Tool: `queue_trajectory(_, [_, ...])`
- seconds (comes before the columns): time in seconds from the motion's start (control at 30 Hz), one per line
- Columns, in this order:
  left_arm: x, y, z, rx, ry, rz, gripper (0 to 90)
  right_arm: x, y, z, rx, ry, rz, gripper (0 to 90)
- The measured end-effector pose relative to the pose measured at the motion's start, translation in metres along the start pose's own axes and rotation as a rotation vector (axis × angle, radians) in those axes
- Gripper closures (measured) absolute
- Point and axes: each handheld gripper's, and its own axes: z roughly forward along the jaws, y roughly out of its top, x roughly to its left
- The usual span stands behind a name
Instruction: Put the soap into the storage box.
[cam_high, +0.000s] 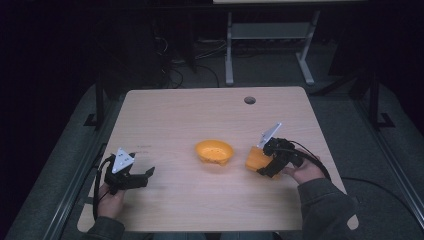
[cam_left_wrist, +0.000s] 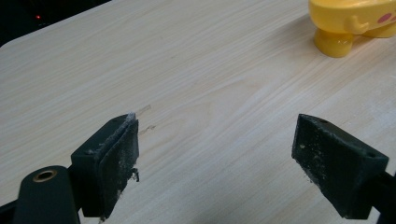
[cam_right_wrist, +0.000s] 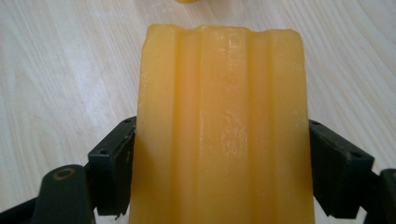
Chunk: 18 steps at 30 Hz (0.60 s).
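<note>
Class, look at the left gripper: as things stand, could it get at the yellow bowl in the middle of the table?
Probably yes. The left gripper is open with nothing between its jaws, and bare table lies between it and the yellow bowl. The right gripper, shut on the orange block, sits beyond the bowl.

The surface (cam_high: 190, 115) is a pale wood-grain top with rounded corners, standing on a grey carpeted floor (cam_high: 270, 65). Near its far edge, right of the middle, there is a small round dark hole (cam_high: 249, 100). A yellow bowl (cam_high: 214, 151) with short stubby feet stands directly on the wood, about midway from left to right and somewhat toward the near side. In the left gripper view the same bowl shows at the upper right, its foot resting flat on the grain, and a few faint dark scuffs (cam_left_wrist: 145, 126) mark the wood closer in. To the right of the bowl is an orange ribbed block (cam_high: 256, 159); whether it touches the wood cannot be told.
</note>
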Motion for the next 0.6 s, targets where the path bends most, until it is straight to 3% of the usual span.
queue_trajectory(0.6, [0.001,0.000,-0.001,0.007,0.001,0.002,14.1,-0.006,0.020,-0.003,0.004,0.004,-0.026,20.3])
